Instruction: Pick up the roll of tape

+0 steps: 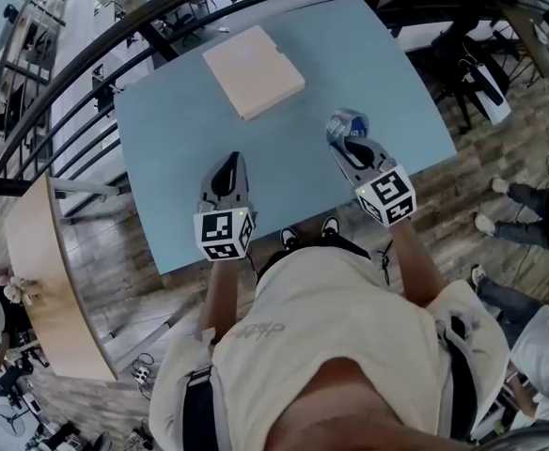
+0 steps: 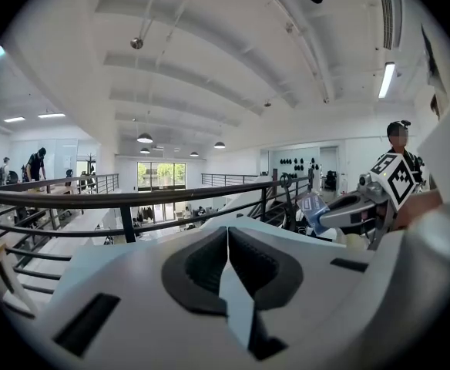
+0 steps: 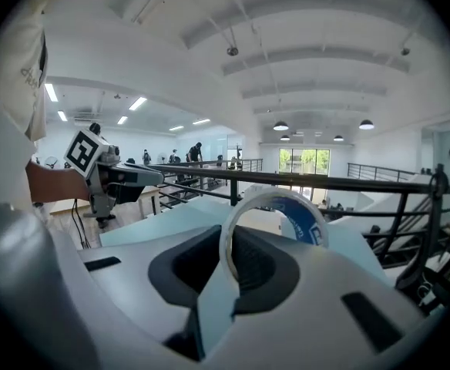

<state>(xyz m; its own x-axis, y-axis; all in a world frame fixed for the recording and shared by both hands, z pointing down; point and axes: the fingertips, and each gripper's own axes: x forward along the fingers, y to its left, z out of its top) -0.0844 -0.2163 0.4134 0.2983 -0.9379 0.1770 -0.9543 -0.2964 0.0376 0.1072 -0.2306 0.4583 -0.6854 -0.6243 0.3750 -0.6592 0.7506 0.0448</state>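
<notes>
The roll of tape [image 3: 275,230], a clear ring with a blue and white core, stands upright between the jaws of my right gripper [image 3: 229,272], which is shut on its rim. In the head view the tape [image 1: 346,125] is lifted above the right side of the light blue table [image 1: 171,111], at the tip of the right gripper [image 1: 342,142]. My left gripper [image 1: 228,165] hangs over the table's near left part with its jaws together and nothing in them. From the left gripper view [image 2: 228,272], the right gripper with the tape [image 2: 313,206] shows at the right.
A flat pinkish box [image 1: 253,70] lies on the far part of the table. A dark curved railing [image 1: 86,73] runs behind the table. People sit and stand at the right [image 1: 528,205], and a wooden bench [image 1: 39,280] is at the left.
</notes>
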